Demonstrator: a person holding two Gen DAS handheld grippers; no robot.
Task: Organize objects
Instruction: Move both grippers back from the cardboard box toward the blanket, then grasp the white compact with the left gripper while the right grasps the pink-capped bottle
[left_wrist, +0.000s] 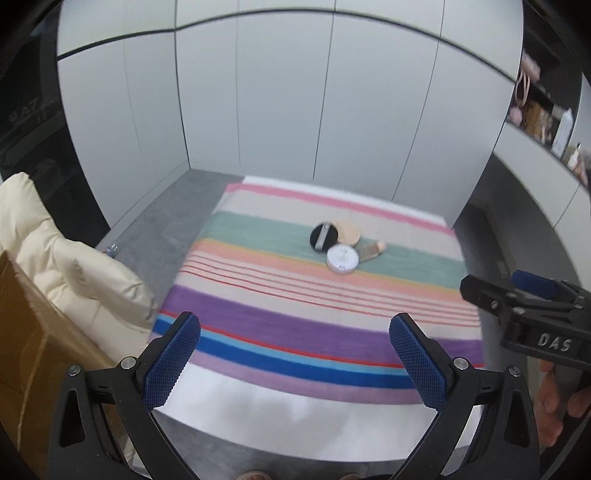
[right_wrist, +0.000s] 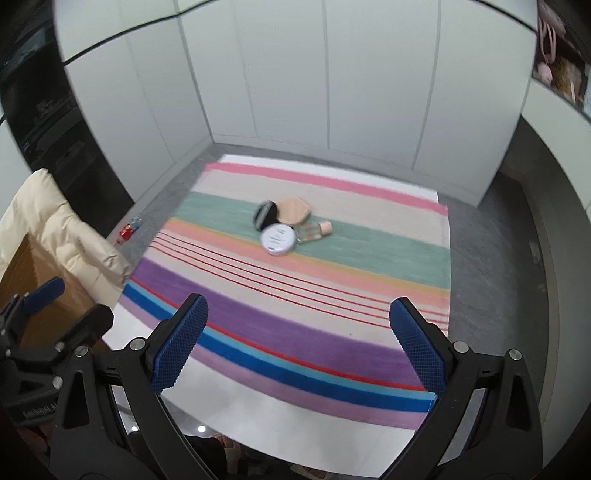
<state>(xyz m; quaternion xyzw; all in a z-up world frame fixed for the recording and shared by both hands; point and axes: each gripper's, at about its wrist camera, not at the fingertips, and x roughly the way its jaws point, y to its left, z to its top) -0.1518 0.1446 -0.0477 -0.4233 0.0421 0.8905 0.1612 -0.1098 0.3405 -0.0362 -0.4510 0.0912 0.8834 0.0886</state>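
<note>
A striped cloth (left_wrist: 258, 306) in pink, green, peach, purple and blue bands covers most of the grey desk (left_wrist: 155, 229), and the task's things lie in a tight cluster on its green band, toward the far side. The cluster holds a white round compact (left_wrist: 342, 259) nearest the cameras, a black round puff with a grey strap (left_wrist: 323, 236) touching it on the far left, a beige puff (left_wrist: 348, 232) touching both behind, and a small clear bottle with a peach cap (left_wrist: 371, 249) lying on its side just to the right of the compact. The left gripper (left_wrist: 294, 354) hangs over the near edge of the cloth with its blue-padded fingers spread wide and nothing between them; the cluster sits well ahead of it and slightly to the right of its centre line. The right gripper (right_wrist: 298, 345) is likewise spread wide and empty, with the same compact (right_wrist: 278, 238) well ahead and a little to the left of its centre line. In the left wrist view the right gripper's body shows at the right edge, with part of a hand (left_wrist: 554, 402) under it. A cream padded jacket (left_wrist: 74, 266) drapes over a brown cardboard box (left_wrist: 33, 350) at the desk's left side, well apart from the cluster.
</note>
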